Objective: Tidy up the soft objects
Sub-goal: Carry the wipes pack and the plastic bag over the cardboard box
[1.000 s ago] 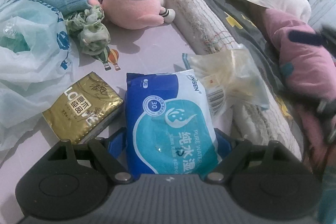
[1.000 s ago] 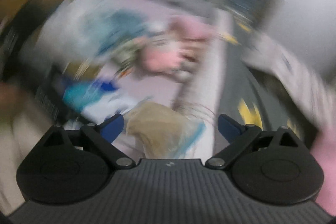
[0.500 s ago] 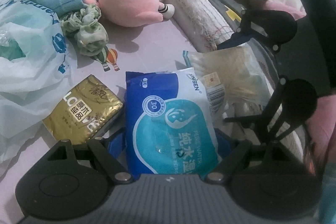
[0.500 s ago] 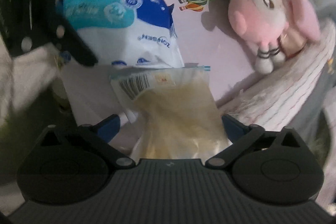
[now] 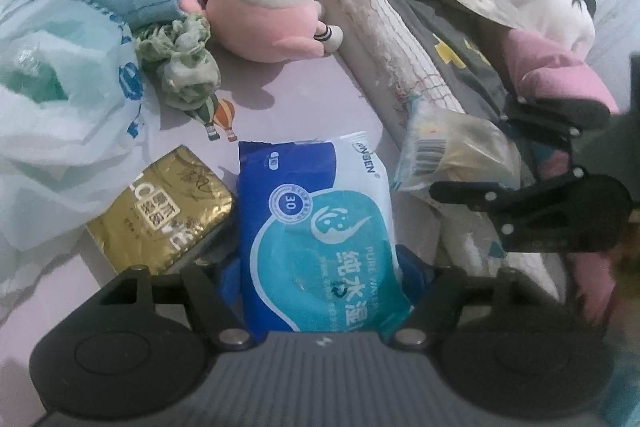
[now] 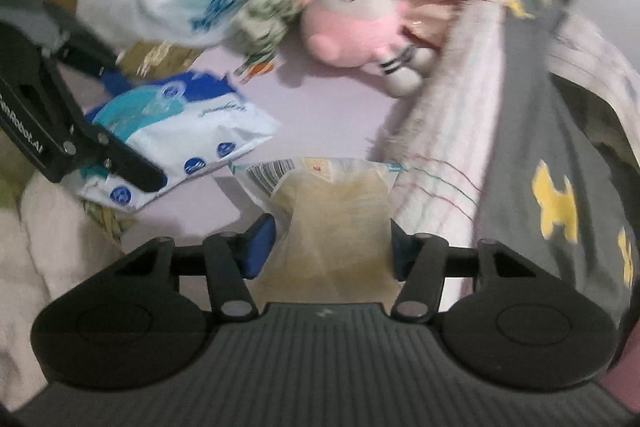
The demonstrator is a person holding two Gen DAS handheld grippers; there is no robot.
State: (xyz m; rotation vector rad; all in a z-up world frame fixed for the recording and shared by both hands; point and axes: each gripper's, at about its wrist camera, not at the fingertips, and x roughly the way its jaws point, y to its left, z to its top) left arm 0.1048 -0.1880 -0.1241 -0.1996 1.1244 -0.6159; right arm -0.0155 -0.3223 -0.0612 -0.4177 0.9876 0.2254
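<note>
**Now closing on both packs**

Now lying flat on the pale lilac sheet: blue and teal plastic pack of wet wipes, long axis running straight away from the left gripper, near end tucked between its blue pads. Jaws closing, pads at the pack's two long sides; firm pressure not certain from this view.

Just right of it, against the rolled cream blanket: clear crinkly bag of yellowish stuffing, barcode end pointing away from the right gripper, body set lengthwise between the fingers. Jaws closing too, blue pads squeezing the bag in at its waist.

Compared with half a second ago: right gripper far narrower, bag now pinched where it sat loose between wide fingers, barcode end lifted and tilted in the left view. Wet wipes unmoved.

Left of the wipes, touching: gold foil tissue packet. Farther back: round pink plush toy, crumpled green cloth, white plastic shopping bag.
</note>
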